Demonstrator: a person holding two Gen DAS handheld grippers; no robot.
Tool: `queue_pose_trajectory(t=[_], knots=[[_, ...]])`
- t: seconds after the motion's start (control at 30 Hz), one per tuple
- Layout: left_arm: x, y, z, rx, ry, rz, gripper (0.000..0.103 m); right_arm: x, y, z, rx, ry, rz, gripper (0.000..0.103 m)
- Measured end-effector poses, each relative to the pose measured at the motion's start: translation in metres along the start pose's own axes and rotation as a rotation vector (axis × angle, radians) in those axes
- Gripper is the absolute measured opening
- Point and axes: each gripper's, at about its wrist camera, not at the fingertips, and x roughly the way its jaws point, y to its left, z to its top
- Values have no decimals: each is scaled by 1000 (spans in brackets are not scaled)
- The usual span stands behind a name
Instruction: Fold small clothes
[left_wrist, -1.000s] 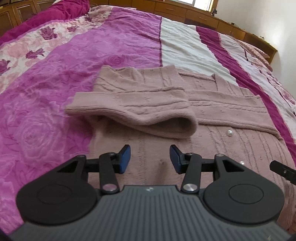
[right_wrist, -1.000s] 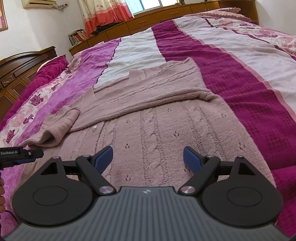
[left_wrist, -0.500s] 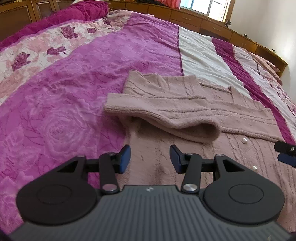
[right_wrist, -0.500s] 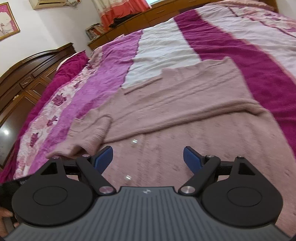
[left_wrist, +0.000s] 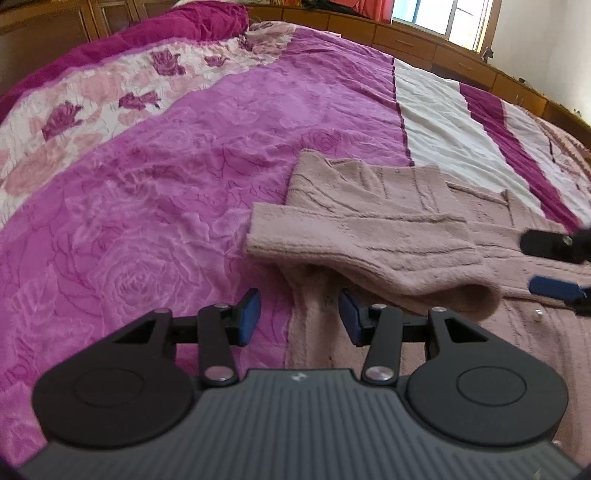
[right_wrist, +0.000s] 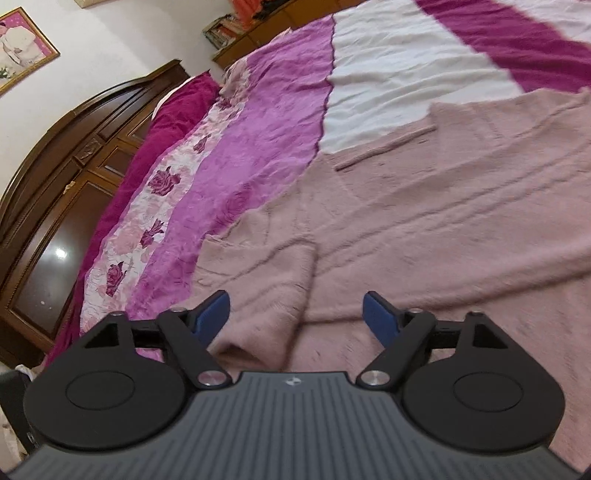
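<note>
Seen from the left wrist, the left gripper (left_wrist: 298, 315) hovers with its blue pads parted and nothing clamped between them, over the near left edge of a dusty-pink knitted cardigan (left_wrist: 388, 229) lying flat on the bedspread (left_wrist: 166, 192). One sleeve (left_wrist: 369, 251) is folded across the garment's body, its rounded fold lying just beyond the gripper's right pad. A small pearl button (left_wrist: 538, 315) shows on the front, to the right. At the right edge the right gripper's fingers (left_wrist: 554, 290) reach in above the cardigan. Behind the bed runs a wooden cabinet ledge (left_wrist: 424, 44) under a window (left_wrist: 443, 18).

From the right wrist, the right gripper (right_wrist: 295, 317) hangs over the same cardigan (right_wrist: 443, 206), its jaws closing but apart; the cuff end of the folded sleeve (right_wrist: 266, 288) lies below the gap, with neither pad pressing on it. Left of the bed stand a dark wooden headboard (right_wrist: 74, 155) and a framed picture (right_wrist: 22, 48) on the wall. This view is somewhat blurred.
</note>
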Motion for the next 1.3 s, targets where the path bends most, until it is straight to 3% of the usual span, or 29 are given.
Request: queue_pose_trajectory(t=[0.07,0.2,0.27,0.33,0.37,0.5,0.63,0.77,0.93,1.0,1.1,1.17,1.3], knots=[[3,-3,1,20,-10,15,48,17,4,6,-1,33,6,70],[11,-4,3,9,-16,22,48,49,9,10,-39,88,-26,60],[13,-4,4,-4,-17,19,48,59,9,10,-45,103,-38,27],[15,-3,4,-8,-24,19,48,63,11,12,-64,105,-38,11],[16,-3,4,-8,-25,21,48,61,13,14,-83,93,-33,10],[20,-3,4,-10,-29,32,48,39,32,29,-194,-39,-39,9],[24,-3,2,3,-21,29,53,20,44,45,-292,-158,-99,9],[26,-8,-1,35,-27,48,53,32,30,52,-278,-106,-126,9],[27,-8,-2,37,-24,49,53,64,-2,41,-239,-16,-228,11],[27,-7,-1,36,-22,44,53,65,-14,34,-196,-22,-205,12],[23,-5,0,25,-21,35,53,56,-14,33,-164,-29,-194,28],[18,-4,0,21,-20,26,51,47,-6,30,-190,-60,-207,45],[3,0,-4,9,-13,16,51,28,15,18,-310,-98,-170,52]])
